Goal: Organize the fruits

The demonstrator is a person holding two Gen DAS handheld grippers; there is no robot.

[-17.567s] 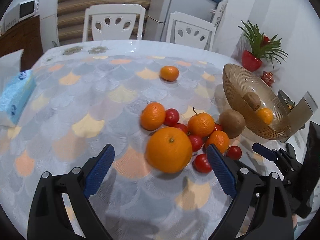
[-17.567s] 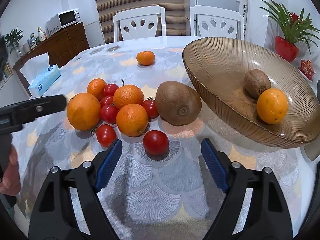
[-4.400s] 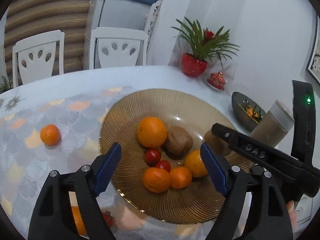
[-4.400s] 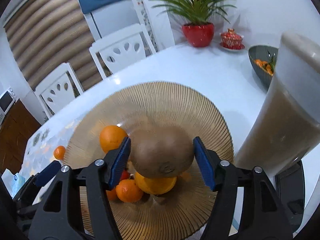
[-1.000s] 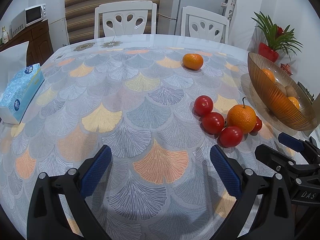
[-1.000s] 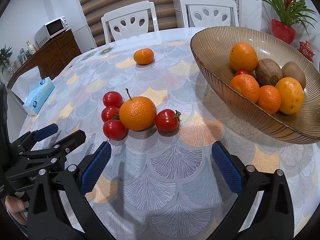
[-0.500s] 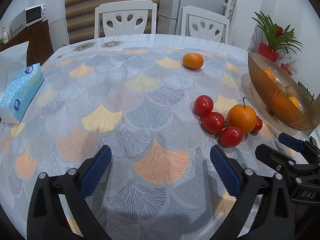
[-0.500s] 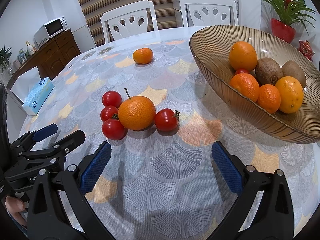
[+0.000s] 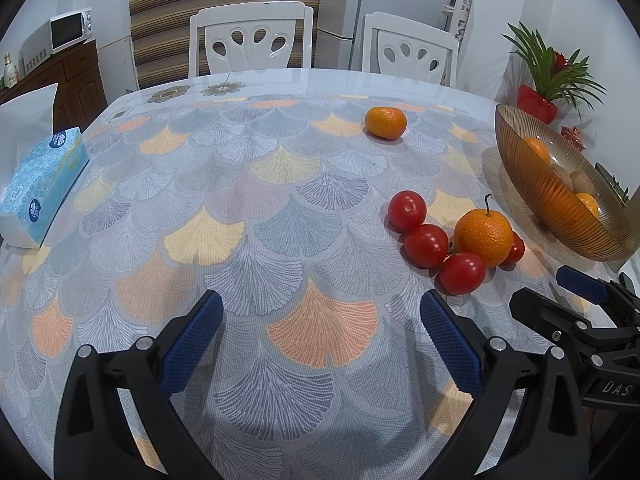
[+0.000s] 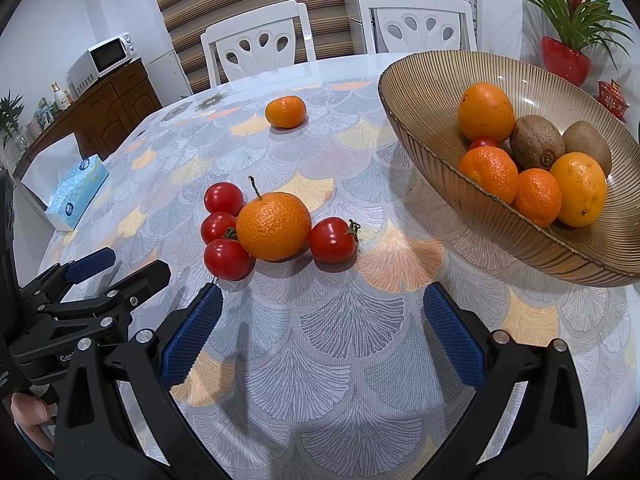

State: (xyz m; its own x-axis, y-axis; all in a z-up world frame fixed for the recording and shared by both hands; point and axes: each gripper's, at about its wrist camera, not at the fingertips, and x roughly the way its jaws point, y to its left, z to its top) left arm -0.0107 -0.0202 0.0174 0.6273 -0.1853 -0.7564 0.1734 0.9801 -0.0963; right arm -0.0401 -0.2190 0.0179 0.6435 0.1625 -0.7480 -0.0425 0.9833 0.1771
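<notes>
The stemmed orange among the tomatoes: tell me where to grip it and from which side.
Grip the orange across its widest middle, coming from above with the open right gripper. Tomatoes crowd its left and right, and the stem sticks up, so set the fingers front and back.

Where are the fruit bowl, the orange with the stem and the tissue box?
Bowl [image 10: 432, 92]: right wrist view, bare inner wall.
Stemmed orange [image 10: 274, 227]: right wrist view, middle of its peel.
Tissue box [image 9: 42, 184]: left wrist view, top face.

You can read "DAS" in white on the black right gripper [image 9: 592, 304]; the tissue box print is illegible.
</notes>
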